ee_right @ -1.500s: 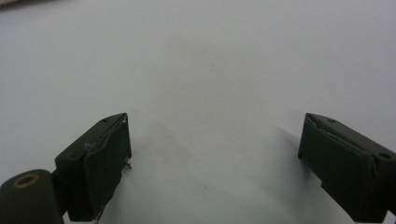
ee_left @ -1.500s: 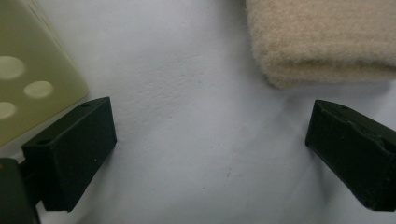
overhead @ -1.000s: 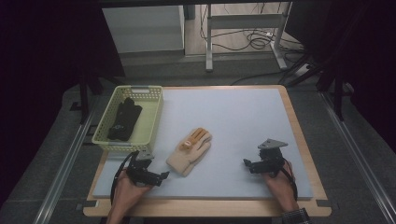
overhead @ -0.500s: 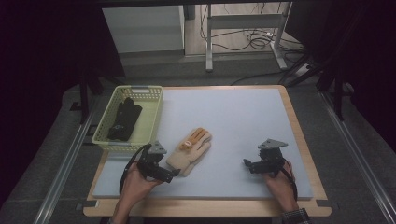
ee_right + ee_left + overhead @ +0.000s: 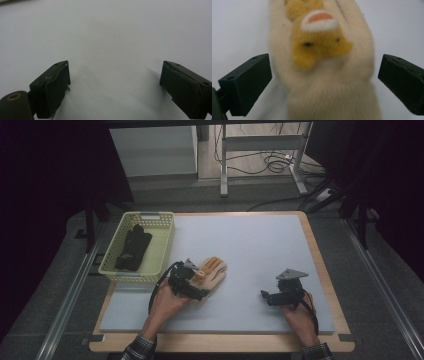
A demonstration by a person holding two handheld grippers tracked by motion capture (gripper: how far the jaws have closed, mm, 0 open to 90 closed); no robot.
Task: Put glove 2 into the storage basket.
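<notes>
A cream fluffy glove [image 5: 214, 274] with orange fingertips lies on the pale blue mat, left of centre. In the left gripper view the glove [image 5: 322, 62] carries a yellow animal face with a white and orange muzzle. My left gripper [image 5: 194, 288] is at the glove's cuff end. Its jaws are open, one on each side of the glove and apart from it [image 5: 324, 68]. My right gripper [image 5: 266, 295] rests low over the bare mat at the front right, open with nothing between its jaws [image 5: 115, 75].
A yellow-green plastic basket [image 5: 167, 244] at the mat's far left holds a black glove [image 5: 132, 247]. The mat [image 5: 250, 245] lies on a wooden board. Table legs and cables stand on the floor beyond the far edge.
My left gripper has moved right and forward from the front left of the mat to the cream glove's cuff, and now straddles it. The right gripper has stayed still.
</notes>
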